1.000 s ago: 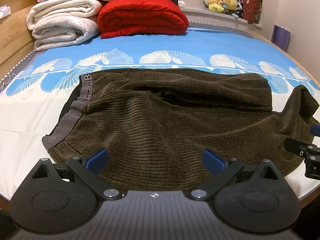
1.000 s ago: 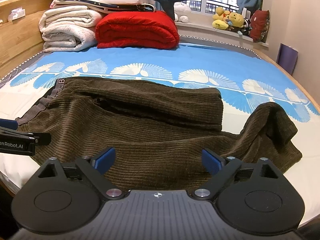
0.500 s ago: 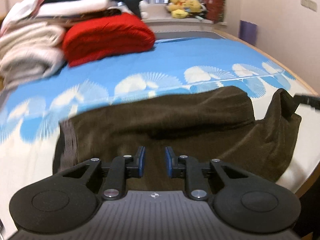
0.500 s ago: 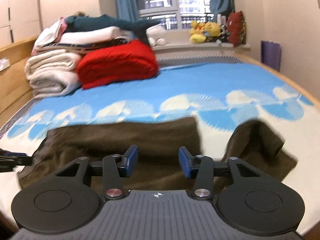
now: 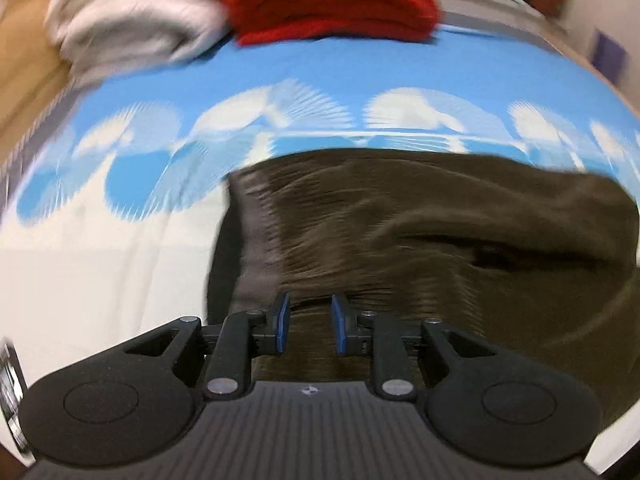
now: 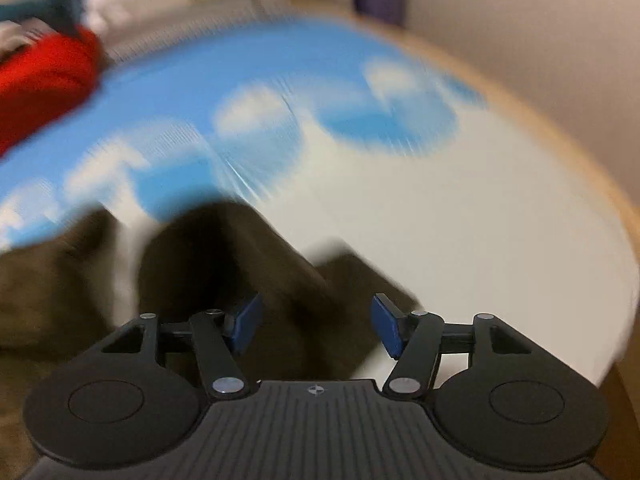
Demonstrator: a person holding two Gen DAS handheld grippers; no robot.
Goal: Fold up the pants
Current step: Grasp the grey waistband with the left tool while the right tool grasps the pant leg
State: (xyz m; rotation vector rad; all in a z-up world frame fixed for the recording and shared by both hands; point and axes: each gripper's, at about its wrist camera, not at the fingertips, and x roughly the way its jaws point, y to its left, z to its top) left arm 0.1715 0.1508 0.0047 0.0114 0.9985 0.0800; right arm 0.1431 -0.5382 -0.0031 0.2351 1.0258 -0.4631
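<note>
From the left wrist, the left gripper (image 5: 308, 322) points down over the waistband end of the brown corduroy pants (image 5: 420, 240), which lie spread across the blue-and-white bedsheet (image 5: 300, 68). Its blue pads (image 5: 282, 322) stand a narrow gap apart with nothing pinched between them; the fabric shows below the gap. A red blanket (image 5: 332, 0) and a pale folded quilt (image 5: 132, 16) sit at the far end of the bed.

From the right wrist, much blurred, the right gripper (image 6: 316, 326) hangs over the bunched leg end of the pants (image 6: 224, 264). Its jaws are opening, the pads (image 6: 386, 326) well apart and not pressing on the cloth. The white part of the bedsheet (image 6: 460, 232) lies to the right.
</note>
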